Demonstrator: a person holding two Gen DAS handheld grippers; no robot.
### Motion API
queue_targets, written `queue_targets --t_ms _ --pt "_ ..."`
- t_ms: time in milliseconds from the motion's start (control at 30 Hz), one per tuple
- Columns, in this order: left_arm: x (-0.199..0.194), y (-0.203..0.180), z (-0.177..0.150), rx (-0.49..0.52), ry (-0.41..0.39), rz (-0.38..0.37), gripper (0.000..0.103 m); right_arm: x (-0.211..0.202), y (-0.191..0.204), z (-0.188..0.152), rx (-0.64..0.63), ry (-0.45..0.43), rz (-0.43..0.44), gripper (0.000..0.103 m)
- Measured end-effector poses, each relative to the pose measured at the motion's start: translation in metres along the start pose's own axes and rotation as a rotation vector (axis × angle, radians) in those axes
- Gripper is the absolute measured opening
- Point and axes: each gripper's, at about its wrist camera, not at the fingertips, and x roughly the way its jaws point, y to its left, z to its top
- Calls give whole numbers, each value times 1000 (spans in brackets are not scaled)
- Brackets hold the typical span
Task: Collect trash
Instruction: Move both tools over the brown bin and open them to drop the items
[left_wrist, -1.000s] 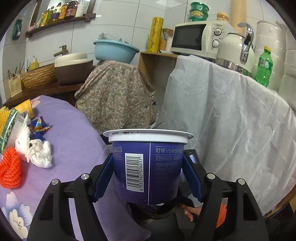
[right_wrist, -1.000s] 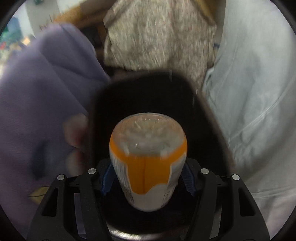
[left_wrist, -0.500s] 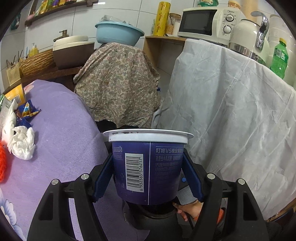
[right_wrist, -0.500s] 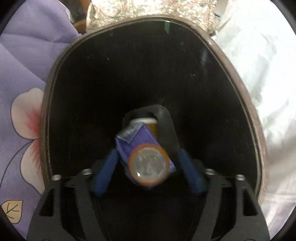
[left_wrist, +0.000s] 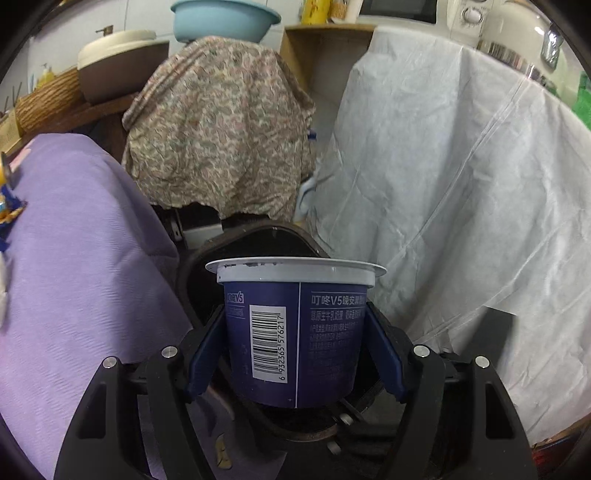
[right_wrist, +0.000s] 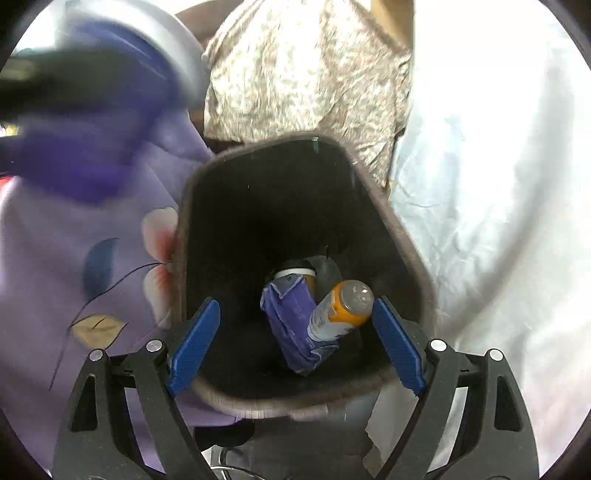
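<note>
My left gripper (left_wrist: 295, 350) is shut on a dark blue yogurt cup (left_wrist: 295, 332) with a white rim and a barcode, held upright just above the near side of the dark trash bin (left_wrist: 255, 240). In the right wrist view that cup (right_wrist: 99, 122) shows blurred at the upper left. My right gripper (right_wrist: 295, 343) stands open over the bin's (right_wrist: 406, 254) mouth with nothing between its blue pads (right_wrist: 194, 343). At the bin's bottom lie an orange-labelled bottle (right_wrist: 340, 310), a purple wrapper (right_wrist: 295, 325) and a white-rimmed cup (right_wrist: 295, 273).
A table under a purple flowered cloth (right_wrist: 74, 295) borders the bin on the left. White sheeting (left_wrist: 461, 184) drapes furniture on the right. A paisley-covered object (left_wrist: 221, 133) stands behind the bin. Snack wrappers (left_wrist: 7, 210) lie at the table's far left edge.
The right gripper opened and let go of the orange bottle, which fell into the bin, then drew back. The left gripper carried the yogurt cup forward and down toward the bin.
</note>
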Motion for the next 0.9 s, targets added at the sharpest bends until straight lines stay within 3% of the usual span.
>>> queue_targets --t_ms 300,433,700,900 --pt "49 6 4 -72 129 -14 71 -46 -23 -36 90 -59 -25 84" --pt "59 8 1 -70 173 -2 83 -48 -29 -45 102 -58 -43 84" --pt "51 11 0 -81 150 -22 85 -50 -23 -46 105 -59 -21 84" --pt "19 2 6 -59 86 -33 85 -52 -16 -43 97 -65 -22 84"
